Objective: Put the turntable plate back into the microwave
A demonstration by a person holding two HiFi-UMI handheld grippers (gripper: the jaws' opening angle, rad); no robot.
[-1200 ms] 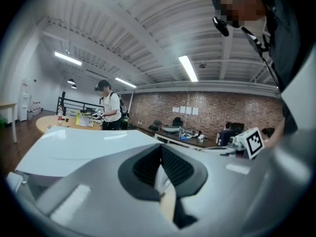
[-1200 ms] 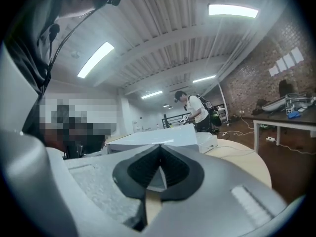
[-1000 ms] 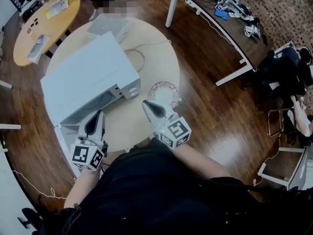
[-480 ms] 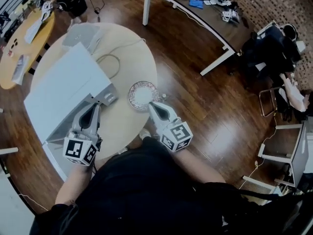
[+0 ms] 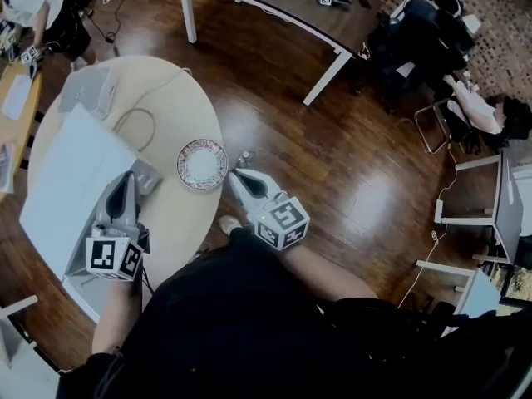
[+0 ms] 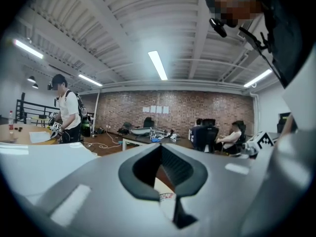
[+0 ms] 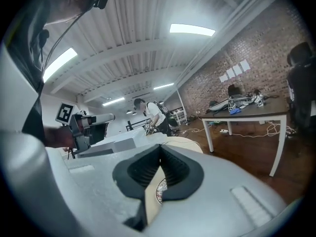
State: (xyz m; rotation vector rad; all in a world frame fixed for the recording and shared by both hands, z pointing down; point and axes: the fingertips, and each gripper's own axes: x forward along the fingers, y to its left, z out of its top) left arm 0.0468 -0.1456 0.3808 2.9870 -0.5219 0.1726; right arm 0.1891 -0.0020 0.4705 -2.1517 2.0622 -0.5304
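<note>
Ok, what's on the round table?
On the table: a white microwave, a patterned plate beside it and a looped cable. The microwave covers whatever lies under it; its inside doesn't show.

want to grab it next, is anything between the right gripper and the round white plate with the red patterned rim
Nothing visible does. The right gripper, jaws shut, hovers just off the edge of the round beige table, pointing at the round white plate with the red patterned rim; only bare tabletop lies between them.
</note>
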